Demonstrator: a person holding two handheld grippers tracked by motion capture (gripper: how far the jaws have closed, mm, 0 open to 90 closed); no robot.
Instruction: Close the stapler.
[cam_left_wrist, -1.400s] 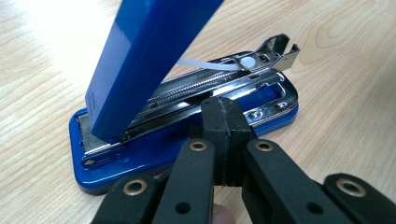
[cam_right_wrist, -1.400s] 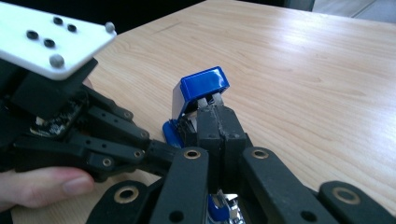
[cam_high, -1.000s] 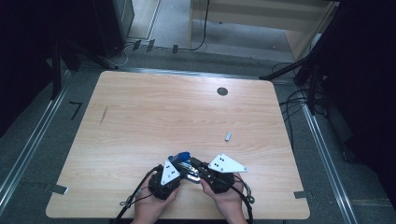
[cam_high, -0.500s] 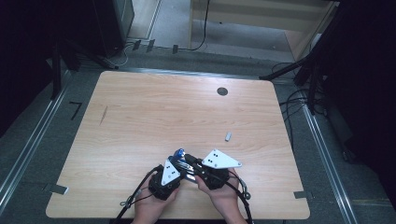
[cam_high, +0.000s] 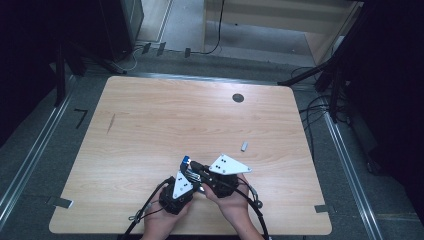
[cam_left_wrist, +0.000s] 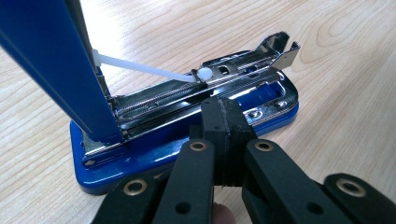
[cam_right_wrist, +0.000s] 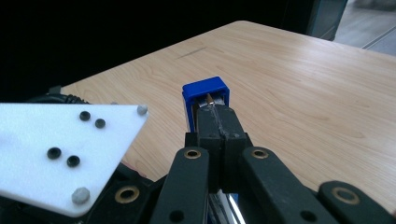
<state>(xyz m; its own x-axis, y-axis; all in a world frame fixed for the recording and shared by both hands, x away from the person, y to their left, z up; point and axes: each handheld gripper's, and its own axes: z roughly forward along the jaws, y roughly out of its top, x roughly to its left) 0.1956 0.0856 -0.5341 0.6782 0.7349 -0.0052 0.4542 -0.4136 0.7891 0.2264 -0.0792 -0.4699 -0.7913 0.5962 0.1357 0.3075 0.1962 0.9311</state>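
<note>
I saw a blue stapler (cam_left_wrist: 187, 140) lying opened on the wooden desk (cam_high: 165, 125), near the desk's front edge and just ahead of my two hands. Its blue lid (cam_left_wrist: 51, 60) stood raised on the hinge, tilted up and away from the base. The metal staple channel (cam_left_wrist: 205, 88) lay exposed along the base; I could not tell whether any staples sat in it. A white plastic pusher rod (cam_left_wrist: 140, 67) ran from the lid down to the channel.

In the left gripper view, the left tool (cam_left_wrist: 227, 135) had its two black jaws pressed together, with nothing visible between them. Its tip rested against the long side of the stapler's base, just beside the metal channel.

In the right gripper view, the right tool (cam_right_wrist: 218, 126) also had its jaws pressed together. A thin strip of metal showed at its tip, though I could not tell whether the jaws pinched it or merely touched it. The tip sat against the open end of the raised blue lid (cam_right_wrist: 205, 93). The white three-cornered plate of the left tool (cam_right_wrist: 60, 149) showed beside it.

From the high view, both tools (cam_high: 192, 172) met at the stapler (cam_high: 186, 161). A small grey object (cam_high: 244, 146) lay on the desk, well apart to the right, and a dark round grommet (cam_high: 238, 98) sat near the far edge.
</note>
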